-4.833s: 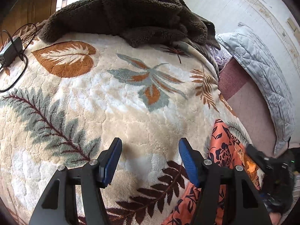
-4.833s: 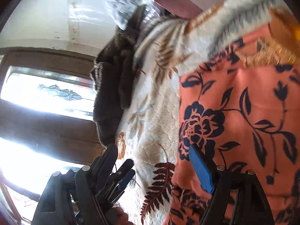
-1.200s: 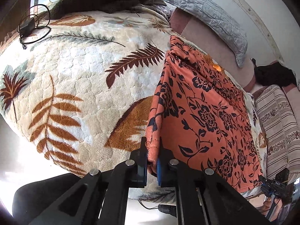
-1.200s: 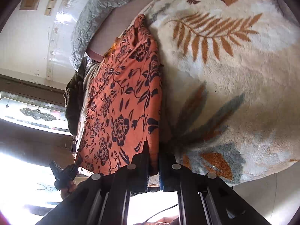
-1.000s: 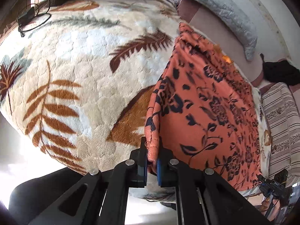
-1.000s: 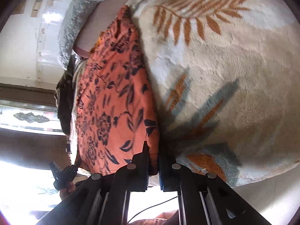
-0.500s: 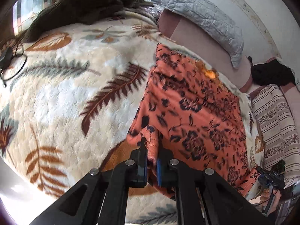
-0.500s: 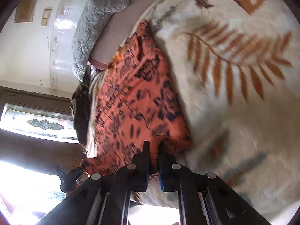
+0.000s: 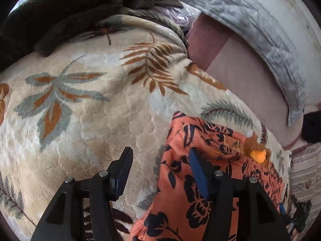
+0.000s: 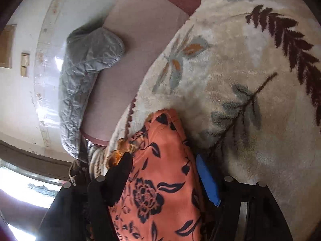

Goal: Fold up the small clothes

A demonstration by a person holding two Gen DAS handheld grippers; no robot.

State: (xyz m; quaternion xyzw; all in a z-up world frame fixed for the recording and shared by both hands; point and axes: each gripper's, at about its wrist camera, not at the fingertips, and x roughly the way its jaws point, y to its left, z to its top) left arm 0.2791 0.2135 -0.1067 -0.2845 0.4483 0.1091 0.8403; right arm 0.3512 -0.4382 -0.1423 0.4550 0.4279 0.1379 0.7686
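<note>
Between our wide-open, empty right tongs (image 10: 163, 175) lies the garment (image 10: 158, 190) on the bed (image 10: 250, 100); left tongs (image 9: 160, 168), likewise agape, straddle its edge. Risk: withdrawing fingers snag and undo the fold.

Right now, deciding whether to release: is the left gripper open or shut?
Open: left gripper jaws spread wide, the orange floral garment lying ungripped.

**Materials and Surface Finish**

The orange cloth garment with black flower print (image 9: 202, 182) is thin, matt woven fabric. The cream plush blanket with leaf pattern (image 9: 100, 100) has a deep, soft pile. The dark brown fleece throw (image 9: 70, 6) looks shaggy. The grey quilted pillow (image 9: 260, 38) shows a slight sheen. The left gripper (image 9: 160, 172) is matt black plastic with blue pads (image 9: 197, 172) and bright metal screws.
</note>
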